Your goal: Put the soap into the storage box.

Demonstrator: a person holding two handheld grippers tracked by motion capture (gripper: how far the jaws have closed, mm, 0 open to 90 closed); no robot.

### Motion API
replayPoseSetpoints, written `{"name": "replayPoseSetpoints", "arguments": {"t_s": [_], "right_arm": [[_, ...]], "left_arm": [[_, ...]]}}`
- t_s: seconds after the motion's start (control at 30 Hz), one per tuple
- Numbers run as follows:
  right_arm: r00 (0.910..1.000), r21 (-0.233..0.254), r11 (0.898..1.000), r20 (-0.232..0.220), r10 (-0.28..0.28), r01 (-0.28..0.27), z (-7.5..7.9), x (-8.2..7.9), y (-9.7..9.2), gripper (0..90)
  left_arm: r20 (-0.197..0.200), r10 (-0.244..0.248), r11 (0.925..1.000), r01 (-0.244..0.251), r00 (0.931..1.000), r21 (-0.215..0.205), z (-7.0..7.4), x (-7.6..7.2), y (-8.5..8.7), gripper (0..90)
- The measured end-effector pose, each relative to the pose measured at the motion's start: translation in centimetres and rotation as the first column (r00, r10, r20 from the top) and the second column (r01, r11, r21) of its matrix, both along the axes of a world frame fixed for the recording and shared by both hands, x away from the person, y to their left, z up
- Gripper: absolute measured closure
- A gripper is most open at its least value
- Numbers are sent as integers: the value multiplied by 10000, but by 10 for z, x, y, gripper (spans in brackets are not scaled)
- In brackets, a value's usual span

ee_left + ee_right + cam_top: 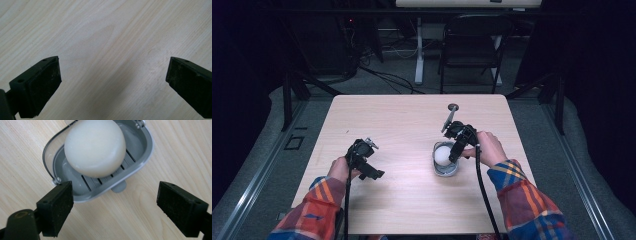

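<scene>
Toward the table's [412, 120] right edge, a white soap [95, 147] lies in a grey soap dish [140, 157]; the right gripper [115, 207] hangs above it, jaws released and empty. Near the left edge, the left gripper [113, 82] gapes wide over bare wood

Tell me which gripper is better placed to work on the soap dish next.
Right, probably. The right gripper hangs directly over the grey soap dish holding the round white soap, jaws open. The left gripper sits apart on the table's left side, open over bare wood.
</scene>
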State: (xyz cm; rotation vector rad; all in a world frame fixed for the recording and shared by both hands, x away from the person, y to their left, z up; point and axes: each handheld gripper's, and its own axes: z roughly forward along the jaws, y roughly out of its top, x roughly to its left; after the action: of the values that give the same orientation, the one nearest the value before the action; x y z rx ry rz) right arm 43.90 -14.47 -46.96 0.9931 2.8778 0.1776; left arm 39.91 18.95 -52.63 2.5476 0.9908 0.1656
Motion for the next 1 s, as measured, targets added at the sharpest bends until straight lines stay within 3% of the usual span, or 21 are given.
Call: {"name": "replayPoseSetpoints", "arguments": {"t_s": [0.57, 0.8, 0.93, 1.0], "right_arm": [[9956, -37, 9972, 569, -744, 748, 16, -26, -60, 23], [9917, -125, 9938, 672, -1091, 1102, 11, -36, -80, 2], [9924, -578, 9918, 533, -1107, 1138, 7, -42, -94, 0], [9918, -560, 9915, 569, -1141, 1173, 6, -43, -97, 0]], "left_arm": [[23, -16, 10000, 16, 10000, 33, 0, -1, -1, 0], [13, 5, 10000, -5, 10000, 51, 0, -1, -1, 0], [13, -17, 10000, 17, 10000, 79, 0, -1, -1, 0], [16, -16, 10000, 16, 10000, 75, 0, -1, -1, 0]]}}
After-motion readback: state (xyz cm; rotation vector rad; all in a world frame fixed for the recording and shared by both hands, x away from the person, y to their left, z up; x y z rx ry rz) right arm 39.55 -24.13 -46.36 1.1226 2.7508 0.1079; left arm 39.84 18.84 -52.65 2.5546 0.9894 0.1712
